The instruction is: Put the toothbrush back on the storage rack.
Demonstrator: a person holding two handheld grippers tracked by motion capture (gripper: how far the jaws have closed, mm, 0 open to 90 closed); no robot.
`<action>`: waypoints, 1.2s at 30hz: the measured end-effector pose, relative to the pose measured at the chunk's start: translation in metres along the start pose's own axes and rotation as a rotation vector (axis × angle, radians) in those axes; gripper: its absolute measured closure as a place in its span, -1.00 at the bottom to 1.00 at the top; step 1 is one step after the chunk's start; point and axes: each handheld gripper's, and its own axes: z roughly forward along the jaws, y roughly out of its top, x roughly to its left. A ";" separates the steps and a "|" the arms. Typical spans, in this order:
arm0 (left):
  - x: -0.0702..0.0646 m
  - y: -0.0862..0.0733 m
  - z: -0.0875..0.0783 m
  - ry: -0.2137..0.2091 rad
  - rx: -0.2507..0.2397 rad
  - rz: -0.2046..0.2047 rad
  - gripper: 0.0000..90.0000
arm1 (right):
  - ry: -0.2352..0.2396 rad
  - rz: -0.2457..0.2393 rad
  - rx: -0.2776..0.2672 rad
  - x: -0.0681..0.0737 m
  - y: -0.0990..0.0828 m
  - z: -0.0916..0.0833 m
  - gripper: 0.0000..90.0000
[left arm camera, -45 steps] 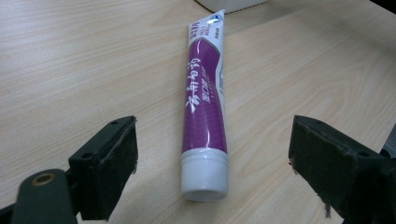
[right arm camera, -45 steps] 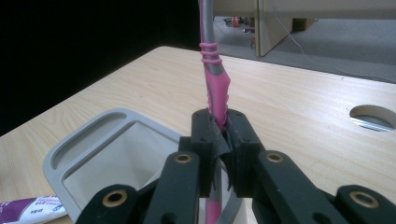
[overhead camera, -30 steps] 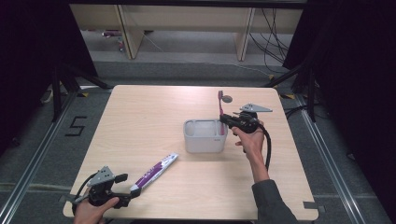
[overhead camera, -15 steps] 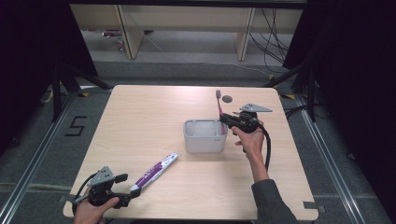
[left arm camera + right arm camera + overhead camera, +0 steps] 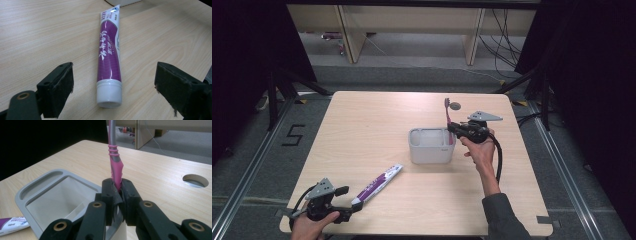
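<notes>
Now right tongs (image 5: 117,192) clamp toothbrush (image 5: 114,157) upright over bin (image 5: 25,192); left tongs (image 5: 113,82) wide open round toothpaste (image 5: 110,55).

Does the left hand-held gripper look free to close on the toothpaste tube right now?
Probably yes: the left hand-held gripper stands open with the toothpaste tube lying capped end first between its jaws, with bare table around it.

A black numeral "5" (image 5: 293,135) is marked on the floor, left of the table. White lettering on the purple toothpaste tube (image 5: 109,50), lying between the left gripper's (image 5: 113,82) open jaws, is not legible.
</notes>
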 end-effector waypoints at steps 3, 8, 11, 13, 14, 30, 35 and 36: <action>0.000 0.001 -0.001 0.004 0.013 0.000 -0.66 | -0.010 0.007 0.010 0.002 0.000 -0.001 0.82; 0.000 0.001 -0.001 0.004 0.013 0.000 -0.66 | -0.005 -0.002 0.013 0.003 0.000 -0.002 0.77; 0.000 0.001 -0.001 0.004 0.013 -0.001 -0.66 | -0.012 -0.011 0.017 0.004 0.000 -0.003 0.75; 0.000 0.001 -0.001 0.004 0.014 0.000 -0.66 | -0.014 -0.027 0.016 0.003 0.001 -0.004 0.68; 0.000 0.001 -0.001 0.004 0.014 0.000 -0.66 | -0.014 -0.027 0.016 0.003 0.001 -0.004 0.68; 0.000 0.001 -0.001 0.005 0.013 -0.001 -0.66 | -0.011 -0.006 0.015 0.013 0.005 -0.030 -0.11; 0.000 0.001 0.000 0.000 0.018 -0.003 -0.66 | -0.008 -0.022 0.040 0.019 0.001 -0.048 -0.17; 0.000 0.001 0.000 0.000 0.018 -0.003 -0.66 | -0.008 -0.022 0.040 0.019 0.001 -0.048 -0.17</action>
